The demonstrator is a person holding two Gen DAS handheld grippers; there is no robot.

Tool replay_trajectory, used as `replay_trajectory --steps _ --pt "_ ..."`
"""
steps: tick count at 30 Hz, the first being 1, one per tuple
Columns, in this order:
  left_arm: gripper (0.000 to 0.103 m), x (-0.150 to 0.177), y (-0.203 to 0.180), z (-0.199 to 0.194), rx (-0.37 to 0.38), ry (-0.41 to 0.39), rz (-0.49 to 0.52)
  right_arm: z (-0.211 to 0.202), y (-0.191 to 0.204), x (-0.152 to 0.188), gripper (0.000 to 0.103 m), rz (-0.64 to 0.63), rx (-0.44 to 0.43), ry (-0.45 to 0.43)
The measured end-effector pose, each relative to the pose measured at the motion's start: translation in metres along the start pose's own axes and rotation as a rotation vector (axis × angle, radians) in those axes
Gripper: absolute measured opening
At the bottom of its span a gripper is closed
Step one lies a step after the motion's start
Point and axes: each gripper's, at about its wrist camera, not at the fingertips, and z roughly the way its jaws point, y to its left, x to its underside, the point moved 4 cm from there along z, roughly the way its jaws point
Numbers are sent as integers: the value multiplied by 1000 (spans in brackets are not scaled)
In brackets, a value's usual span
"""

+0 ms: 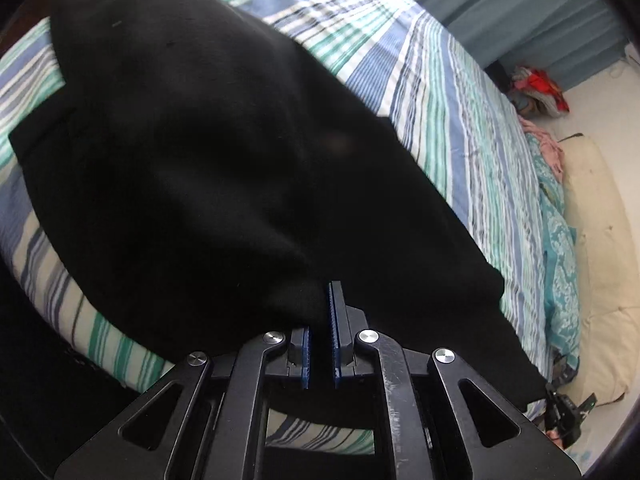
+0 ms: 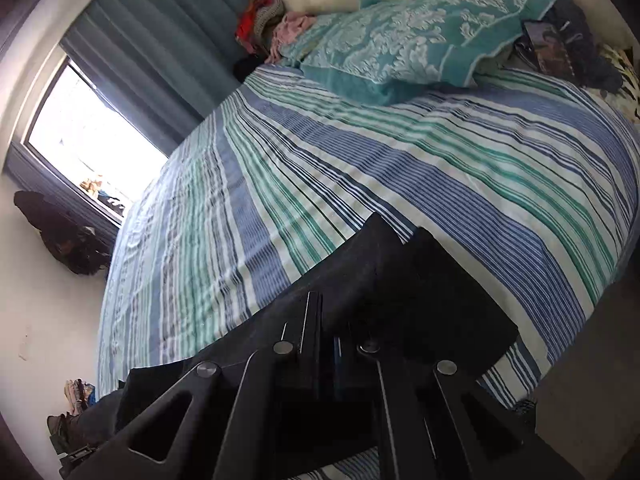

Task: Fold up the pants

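Left wrist view: striped bedspread [image 1: 460,92], blue, green and white, ridged weave, spans the bed. Black pants [image 1: 200,160], matte soft knit, lie in a broad mound across its near left. Left gripper [image 1: 320,320] pinches the near hem between ribbed blue pads [image 1: 333,320]. Right wrist view: right gripper [image 2: 326,320] clamps dark folded pants cloth; teal patterned pillow [image 2: 420,36] far right.

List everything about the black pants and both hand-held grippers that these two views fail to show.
- Left wrist view: black pants are a dark, blurred mass; waistband, legs and fold lines unreadable.
- Left hand-held gripper: left fingertip is buried in the cloth.
- Right wrist view: right hand-held gripper is dark against the fabric, so its grip is unclear.
- Pants run off the lower-left edge.
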Motion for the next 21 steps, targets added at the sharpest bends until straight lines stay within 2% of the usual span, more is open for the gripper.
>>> replay_trajectory --steps 2,4,11,14,21 --pt "6 9 -2 9 -26 15 19 15 -17 12 5 5 59 60" --pt "6 14 -6 5 -31 11 37 19 -30 19 5 3 101 71" --pt "6 15 -17 -4 -19 4 66 23 -49 23 5 29 129 122" --pt "6 16 -14 -12 -14 -4 83 20 -47 22 5 13 139 106" --pt "6 19 -6 -7 -44 26 97 24 -55 25 5 29 161 133"
